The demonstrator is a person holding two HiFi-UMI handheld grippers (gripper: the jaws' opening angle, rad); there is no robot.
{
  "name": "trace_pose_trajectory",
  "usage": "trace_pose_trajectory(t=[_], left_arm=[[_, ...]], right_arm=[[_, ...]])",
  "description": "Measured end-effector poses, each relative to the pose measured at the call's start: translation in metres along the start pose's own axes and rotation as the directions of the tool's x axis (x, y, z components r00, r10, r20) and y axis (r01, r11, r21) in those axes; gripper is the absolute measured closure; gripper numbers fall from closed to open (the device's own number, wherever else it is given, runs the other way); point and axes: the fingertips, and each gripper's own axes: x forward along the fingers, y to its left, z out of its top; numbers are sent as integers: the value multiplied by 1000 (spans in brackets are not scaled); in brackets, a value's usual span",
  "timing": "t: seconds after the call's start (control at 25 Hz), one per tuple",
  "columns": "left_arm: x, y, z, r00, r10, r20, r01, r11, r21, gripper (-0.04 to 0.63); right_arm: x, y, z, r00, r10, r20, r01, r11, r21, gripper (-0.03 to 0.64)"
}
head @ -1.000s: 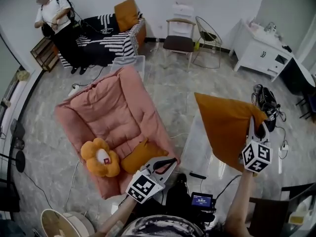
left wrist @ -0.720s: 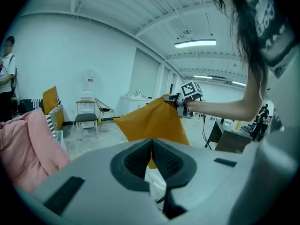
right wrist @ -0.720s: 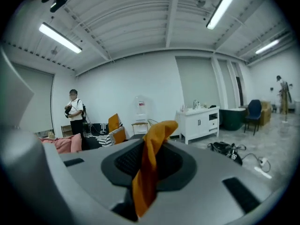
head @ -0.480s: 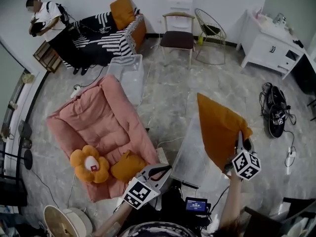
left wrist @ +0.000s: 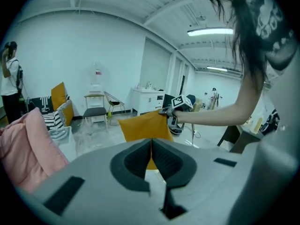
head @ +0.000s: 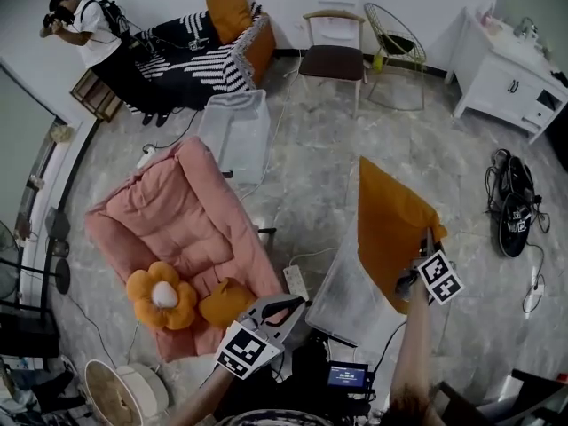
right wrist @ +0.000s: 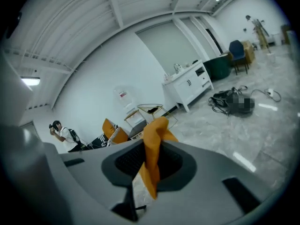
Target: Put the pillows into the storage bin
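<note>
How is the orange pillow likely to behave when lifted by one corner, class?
Probably soft and floppy: the orange pillow hangs creased from one corner pinched in the right gripper. Likely light for its size, since that small pinch alone carries it. It could slip free if swung.

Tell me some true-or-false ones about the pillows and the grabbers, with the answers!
1. The right gripper pinches the big orange square pillow. True.
2. The left gripper holds a pillow too. False: its jaws are shut on nothing.
3. The orange flower-shaped pillow lies on the pink padded cushion. True.
4. The big orange square pillow lies flat on the floor. False: it hangs from the right gripper.
</note>
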Motion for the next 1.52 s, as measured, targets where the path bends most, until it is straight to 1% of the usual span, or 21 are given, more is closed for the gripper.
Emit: trace_pose_trajectory(t=[0.08, 0.12, 0.16, 0.24, 0.28, 0.32, 0.4, 0.56, 0.64, 0.8, 0.92, 1.12, 1.2, 1.32, 1.4, 1.52], left_arm=[[5, 1, -2, 1000, 1, -10, -1, 1000, -9, 581], [7, 1, -4, 1000, -2, -15, 2, 1000, -13, 581], [8, 0, -6, 1000, -7, -21, 7, 1000, -15, 581], [11, -1, -10, 999, -18, -32, 18, 1000, -16, 581], [12, 0, -13, 999, -23, -38, 22, 1000, -15, 581], [13, 1, -14, 999, -25, -43, 24, 1000, -13, 581], [16, 3, -16, 999, -25, -46, 25, 1000, -13, 581], [20, 7, -10, 999, -24, -26, 23, 1000, -15, 581], [18, 9, -6, 1000, -21, -12, 21, 1000, -17, 581], [9, 13, -7, 1000, 1, 4, -1, 1000, -19, 581], [1, 14, -10, 999, 35, 20, -34, 998, -43, 581], [-32, 29, -22, 996, 80, 48, -77, 995, -65, 581], [-54, 39, -31, 992, 114, 62, -108, 991, -84, 581], [-97, 60, -51, 984, 163, 77, -154, 982, -111, 581], [-126, 75, -67, 978, 191, 85, -179, 975, -132, 581], [-171, 95, -96, 970, 228, 86, -213, 964, -159, 581]], right_arm=[[22, -37, -22, 998, -41, -53, 46, 995, 84, 528], [29, -55, -34, 994, -62, -86, 71, 992, 106, 515], [34, -69, -43, 991, -79, -110, 91, 990, 104, 508], [34, -83, -47, 989, -89, -116, 95, 995, 43, 479], [33, -83, -46, 990, -82, -113, 83, 997, 1, 441], [32, -80, -44, 991, -69, -118, 65, 997, -39, 423], [30, -71, -44, 989, -38, -142, 23, 994, -111, 414], [22, -50, -49, 983, 7, -185, -50, 972, -228, 408], [17, -35, -54, 979, 34, -203, -87, 963, -257, 408], [3, -1, -72, 965, 101, -243, -169, 945, -278, 407], [-4, 23, -85, 948, 142, -283, -231, 922, -311, 408], [-21, 71, -112, 925, 192, -328, -304, 892, -334, 408], [-29, 101, -127, 910, 221, -352, -348, 868, -354, 408], [-46, 158, -158, 879, 278, -387, -424, 826, -372, 408], [-58, 200, -182, 853, 315, -416, -479, 787, -388, 407], [-79, 261, -227, 810, 352, -469, -555, 719, -418, 408]])
